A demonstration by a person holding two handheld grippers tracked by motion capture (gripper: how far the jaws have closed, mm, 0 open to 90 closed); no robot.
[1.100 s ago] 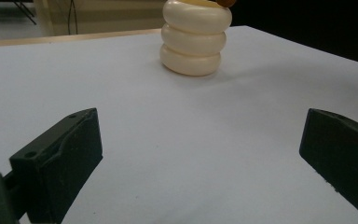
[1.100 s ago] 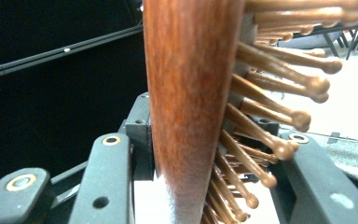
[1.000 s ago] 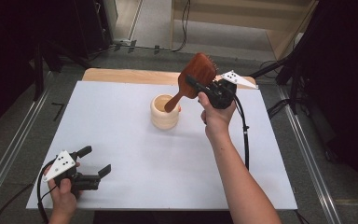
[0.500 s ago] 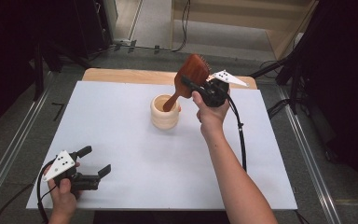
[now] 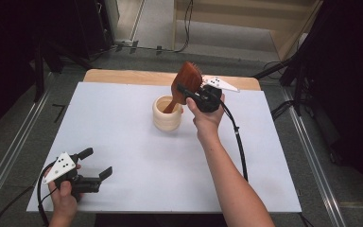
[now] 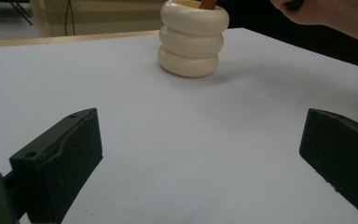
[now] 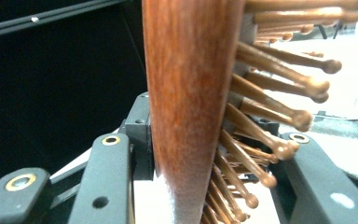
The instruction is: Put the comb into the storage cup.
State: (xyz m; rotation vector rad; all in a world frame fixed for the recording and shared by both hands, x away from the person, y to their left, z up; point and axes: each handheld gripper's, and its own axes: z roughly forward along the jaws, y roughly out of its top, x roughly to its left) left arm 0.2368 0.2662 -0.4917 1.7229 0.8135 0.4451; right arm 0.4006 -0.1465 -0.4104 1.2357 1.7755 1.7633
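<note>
Lowered since the earlier frame, the right tongs (image 5: pixel 189 90) grip a wooden hairbrush (image 5: pixel 185 80) by its head, jaws part-open around it, handle now dipping into the cream ribbed cup (image 5: pixel 167 115) at 12 o'clock on the table (image 5: pixel 123 123). Right gripper view shows the brush's reddish-brown back and ball-tipped wooden pins. Left tongs (image 5: pixel 97 163), at 7 o'clock, stand wide open, holding nothing, unmoved.

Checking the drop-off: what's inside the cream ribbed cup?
The wooden hairbrush's handle dips into the cream ribbed cup, its head clamped in the right claw. The cup's bottom is hidden.
</note>
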